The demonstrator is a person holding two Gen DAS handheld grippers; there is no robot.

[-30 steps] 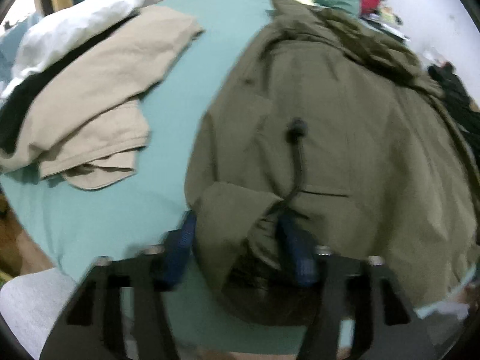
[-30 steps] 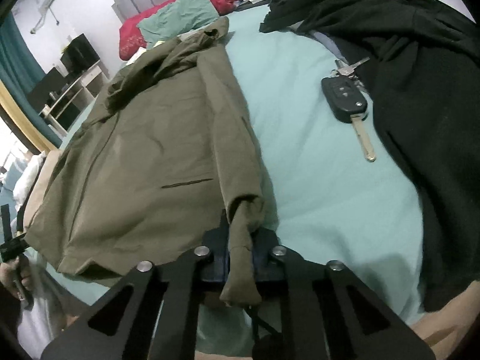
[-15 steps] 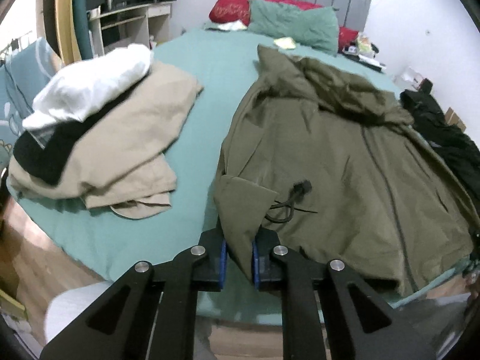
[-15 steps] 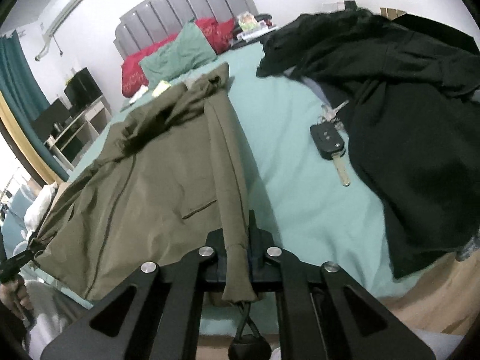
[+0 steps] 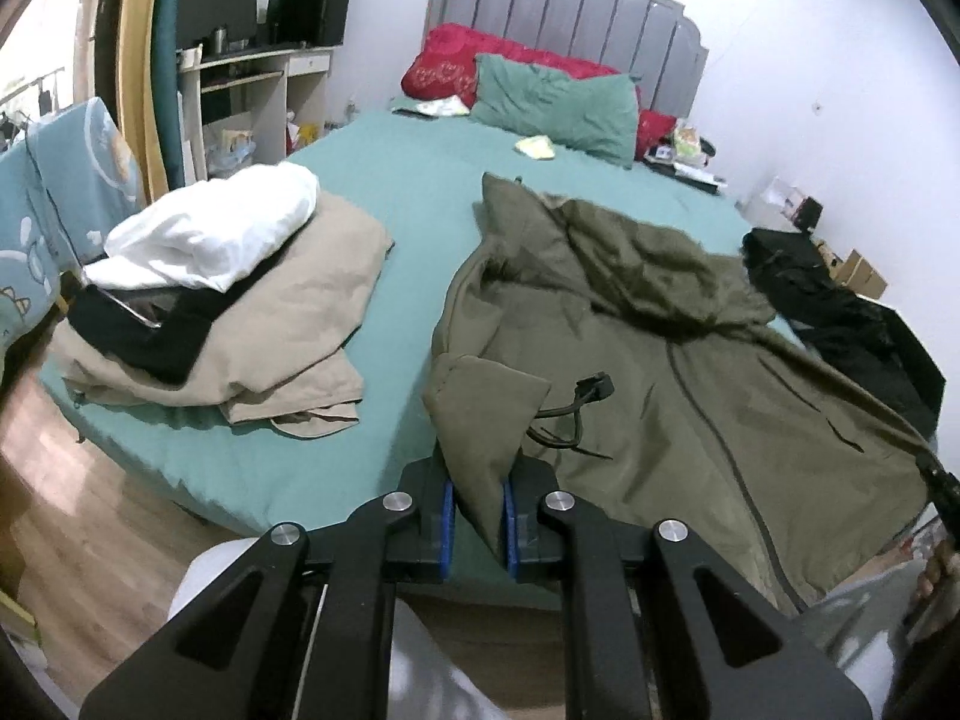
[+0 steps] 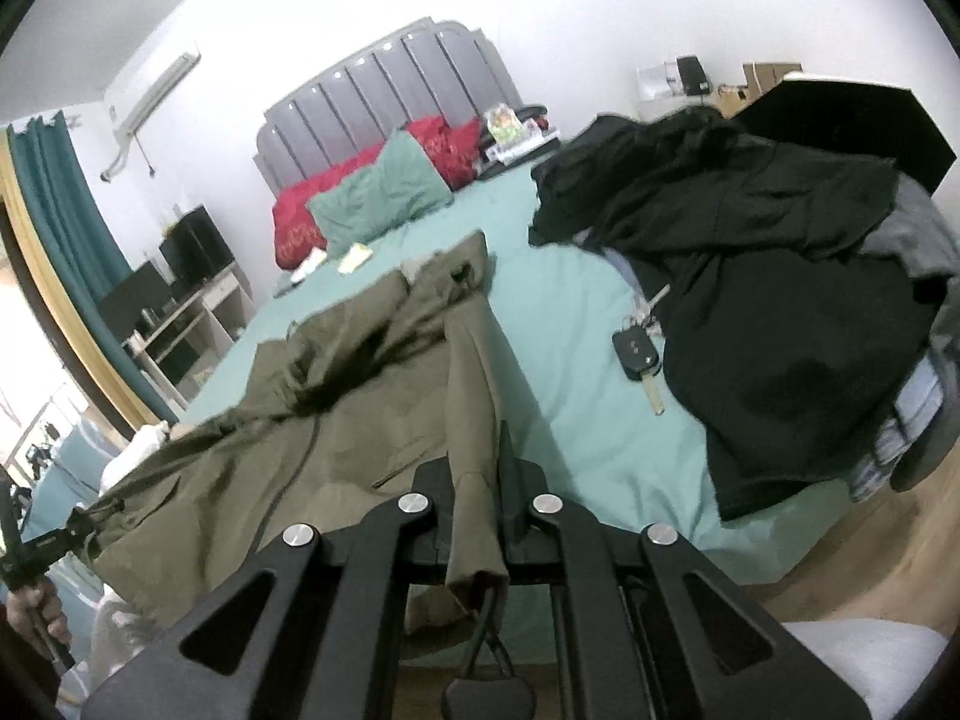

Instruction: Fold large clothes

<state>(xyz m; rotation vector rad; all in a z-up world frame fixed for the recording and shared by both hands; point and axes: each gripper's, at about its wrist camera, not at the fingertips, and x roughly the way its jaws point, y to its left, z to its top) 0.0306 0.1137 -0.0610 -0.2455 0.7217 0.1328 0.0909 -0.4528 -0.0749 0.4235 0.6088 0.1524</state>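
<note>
Both my left gripper (image 5: 477, 519) and right gripper (image 6: 474, 510) clamp the olive-green cloth jacket's (image 5: 690, 372) near hem; I'd lift evenly, keeping it taut.

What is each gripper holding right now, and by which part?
Both grip the olive jacket: left gripper on a bottom hem corner, right gripper on the opposite hem corner.

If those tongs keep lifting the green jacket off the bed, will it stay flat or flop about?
Probably flop: the olive jacket already sags and creases between the left tongs and right tongs. Its hood looks bunched, so likely drags. The dangling drawcord may swing.
</note>
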